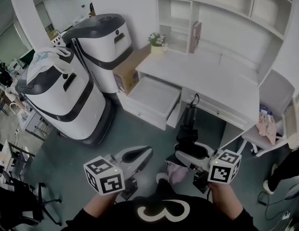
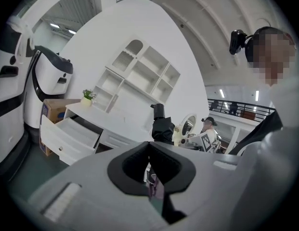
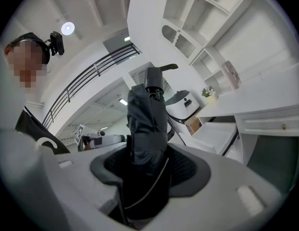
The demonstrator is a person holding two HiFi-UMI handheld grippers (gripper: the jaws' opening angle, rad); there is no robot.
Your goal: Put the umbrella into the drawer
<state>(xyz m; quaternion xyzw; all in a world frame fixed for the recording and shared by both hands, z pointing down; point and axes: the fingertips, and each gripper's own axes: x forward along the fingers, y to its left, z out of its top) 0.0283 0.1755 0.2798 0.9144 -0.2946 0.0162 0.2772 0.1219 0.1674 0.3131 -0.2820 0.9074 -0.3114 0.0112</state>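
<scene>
A folded black umbrella (image 1: pixel 189 124) stands upright between the jaws of my right gripper (image 1: pixel 188 152), which is shut on its lower part. In the right gripper view the umbrella (image 3: pixel 147 129) fills the middle, its handle on top. The white desk (image 1: pixel 212 78) has an open drawer (image 1: pixel 153 97) pulled out to the front left of the umbrella; the drawer (image 2: pixel 67 134) also shows low left in the left gripper view. My left gripper (image 1: pixel 143 155) hangs level beside the right one, jaws together, nothing between them. From it I see the umbrella (image 2: pixel 161 126) to the right.
Two large white and black machines (image 1: pixel 67 95) (image 1: pixel 103 42) stand left of the desk, with a cardboard box (image 1: pixel 127 71) against the desk's end. A potted plant (image 1: pixel 157 41) sits on the desk below white shelves (image 1: pixel 226 8). At the right stands a chair (image 1: pixel 267 129).
</scene>
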